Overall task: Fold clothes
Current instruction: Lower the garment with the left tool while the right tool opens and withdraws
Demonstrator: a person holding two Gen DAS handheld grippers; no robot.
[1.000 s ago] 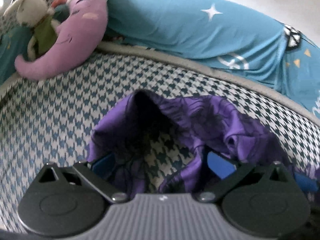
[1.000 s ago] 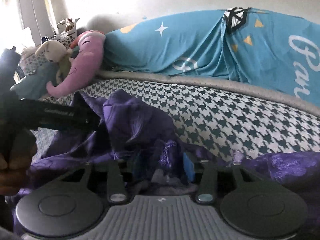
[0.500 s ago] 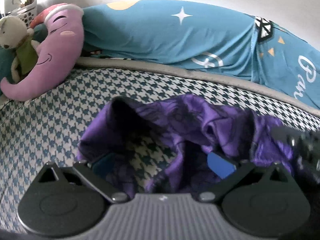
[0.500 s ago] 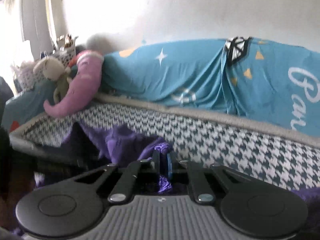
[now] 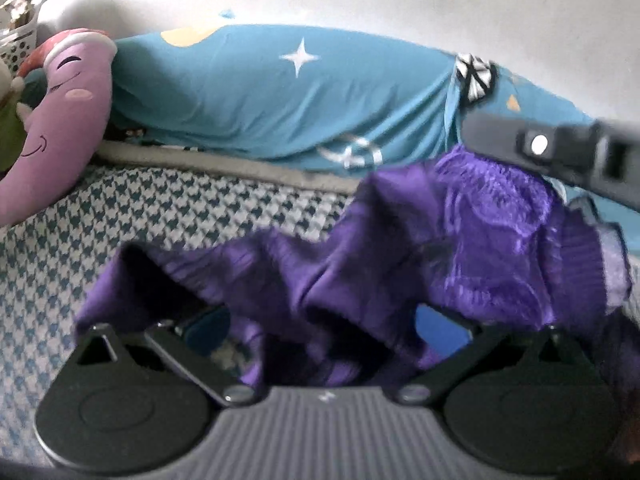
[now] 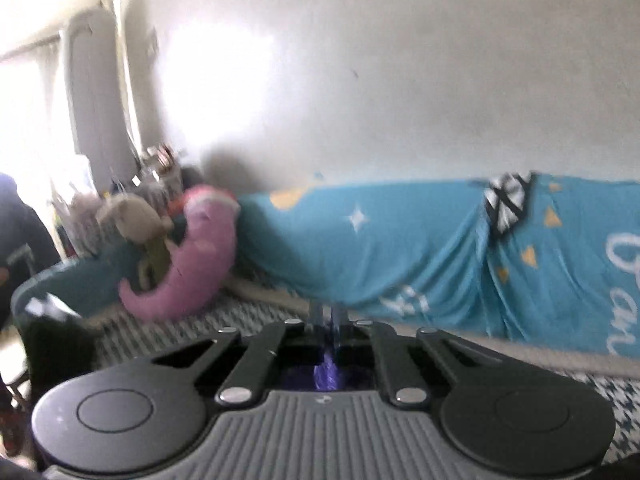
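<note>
A purple garment (image 5: 460,240) lies crumpled on the houndstooth bed cover (image 5: 160,216). Its right part is pulled up in a peak under my right gripper (image 5: 540,148), seen from the side in the left wrist view. In the right wrist view my right gripper (image 6: 326,318) is shut, with a strip of the purple garment (image 6: 328,372) pinched between the pads. My left gripper (image 5: 324,328) is low over the near folds. Its jaws stand wide open, and loose cloth lies between and over the blue pads (image 5: 440,330).
A rolled blue quilt with stars (image 5: 280,92) runs along the wall behind the bed. A pink moon plush (image 5: 60,120) and a teddy bear (image 6: 136,224) sit at the far left, next to a white basket (image 5: 16,40). A person's dark sleeve (image 6: 20,240) shows at the left edge.
My right gripper closed on the purple cloth and rose, lifting that part off the bed. It came into the left wrist view at the upper right. The left gripper shifted sideways, still open.
</note>
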